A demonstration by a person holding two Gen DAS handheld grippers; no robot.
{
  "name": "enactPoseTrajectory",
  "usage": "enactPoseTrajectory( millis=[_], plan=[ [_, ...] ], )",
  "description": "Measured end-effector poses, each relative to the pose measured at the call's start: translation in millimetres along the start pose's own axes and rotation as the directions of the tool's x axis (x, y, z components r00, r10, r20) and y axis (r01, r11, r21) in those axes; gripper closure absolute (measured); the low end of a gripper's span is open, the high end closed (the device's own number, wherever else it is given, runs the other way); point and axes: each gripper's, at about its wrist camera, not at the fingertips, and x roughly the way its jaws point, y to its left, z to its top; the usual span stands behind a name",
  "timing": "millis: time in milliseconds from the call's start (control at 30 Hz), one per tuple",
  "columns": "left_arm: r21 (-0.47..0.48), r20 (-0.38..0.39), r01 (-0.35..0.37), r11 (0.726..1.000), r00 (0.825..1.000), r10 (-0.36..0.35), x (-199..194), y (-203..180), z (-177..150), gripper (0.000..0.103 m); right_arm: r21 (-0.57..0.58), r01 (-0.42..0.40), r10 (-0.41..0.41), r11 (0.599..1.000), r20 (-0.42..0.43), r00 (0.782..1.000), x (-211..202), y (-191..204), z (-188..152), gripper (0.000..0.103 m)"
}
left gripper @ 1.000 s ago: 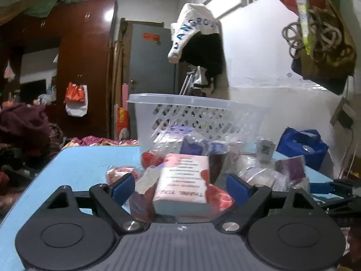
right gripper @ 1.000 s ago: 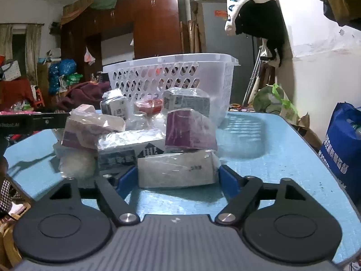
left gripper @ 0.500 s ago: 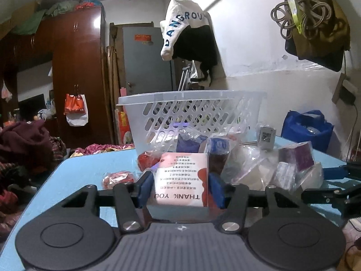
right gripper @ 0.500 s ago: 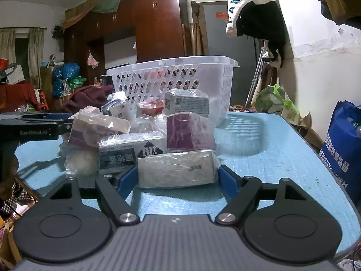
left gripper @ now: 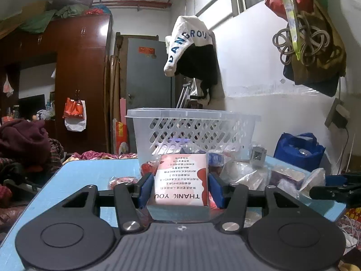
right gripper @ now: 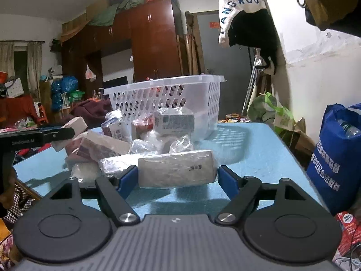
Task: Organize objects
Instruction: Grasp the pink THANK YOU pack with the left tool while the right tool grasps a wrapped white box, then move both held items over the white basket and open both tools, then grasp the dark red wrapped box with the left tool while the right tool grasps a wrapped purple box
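We had the pink "THANK YOU" box (left gripper: 180,181) clamped between the blue pads of the left gripper (left gripper: 180,189), both pads flat against its side walls, and it seemed raised a little off the blue table (left gripper: 85,176). It looked like light card wrapped in clear film, so stiff enough along the edges but easy to dent in the middle of a face, and slick where the film was loose. Holding it low on the two narrow sides, as we did, seemed the safest place.

The right gripper (right gripper: 177,178) had its jaws set wide around the white film-wrapped box (right gripper: 176,169), which lay crosswise between them. From the right wrist view we could not be sure whether the pads pressed on its ends or only stood just beside them; the right one appeared to leave a sliver of gap. That box looked light too, and its crinkled wrapper would likely slide, so we judged the short ends the better grip than the film itself.

Beyond both boxes lay the pile of wrapped packets (right gripper: 126,140), and behind that the white lattice basket (left gripper: 194,131), where we supposed the goods belonged.
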Motion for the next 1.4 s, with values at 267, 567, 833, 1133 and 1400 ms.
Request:
enactPoseTrajectory(
  millis=[267, 567, 833, 1133, 1400],
  plan=[
    [-0.013, 0.032, 0.015, 1.000, 0.999, -0.015, -5, 1, 0, 0.046, -0.010, -0.013, 0.013, 1.000, 0.029, 0.999, -5, 5, 5, 0.023],
    [-0.053, 0.090, 0.056, 0.997, 0.995, -0.051, -10, 7, 15, 0.046, -0.010, -0.058, 0.059, 0.998, 0.119, 0.991, -4, 10, 32, 0.023],
    [-0.086, 0.078, 0.099, 0.991, 0.993, -0.093, 66, 12, 121, 0.046, -0.128, -0.038, 0.055, 0.991, 0.135, 0.989, 89, 20, 150, 0.024],
    [-0.174, -0.155, 0.052, 0.983, 0.985, -0.080, 169, 27, 142, 0.032, -0.136, -0.015, 0.011, 0.991, -0.034, 0.999, 171, 11, 178, 0.018],
    [-0.112, -0.041, 0.073, 0.991, 0.996, -0.078, 90, 23, 115, 0.016, -0.099, -0.038, 0.046, 0.994, 0.081, 0.996, 89, -6, 130, 0.000]
  ],
)
